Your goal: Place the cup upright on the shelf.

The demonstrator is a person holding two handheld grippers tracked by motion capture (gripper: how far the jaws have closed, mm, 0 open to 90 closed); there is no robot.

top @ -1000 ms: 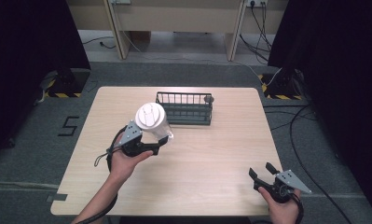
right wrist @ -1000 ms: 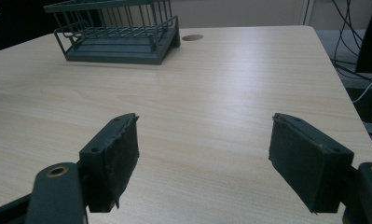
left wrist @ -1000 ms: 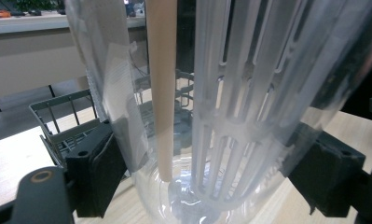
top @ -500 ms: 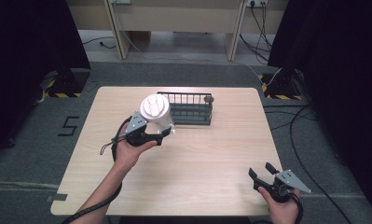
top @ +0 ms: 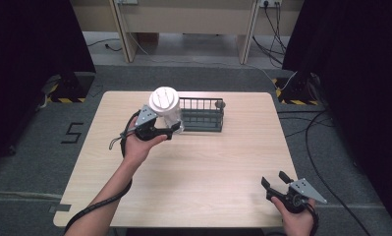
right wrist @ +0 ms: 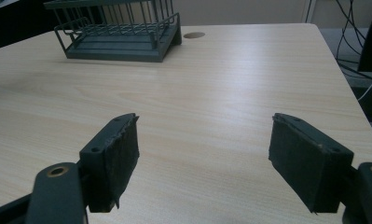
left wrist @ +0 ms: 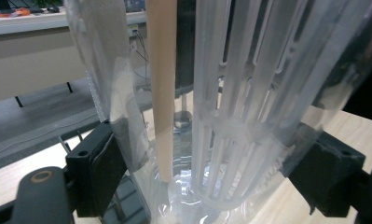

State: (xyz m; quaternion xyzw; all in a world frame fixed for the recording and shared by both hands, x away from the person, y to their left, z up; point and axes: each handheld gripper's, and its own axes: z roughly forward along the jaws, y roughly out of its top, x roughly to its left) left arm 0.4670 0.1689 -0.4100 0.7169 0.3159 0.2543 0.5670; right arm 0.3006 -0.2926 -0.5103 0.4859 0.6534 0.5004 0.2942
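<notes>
Where the clear cup (top: 165,109) hides the rack's (top: 202,114) left end, left gripper (top: 170,129) pinching it, right gripper (top: 276,181) spread.

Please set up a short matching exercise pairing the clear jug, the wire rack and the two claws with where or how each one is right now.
Things:
1. clear jug
2. wire rack
3. left claw
4. right claw

States:
A. open, near the table's front edge
B. shut on the jug
C. standing at the back of the table
D. held up beside the rack

Pairs: 1-D, 2-C, 3-B, 4-A
</notes>
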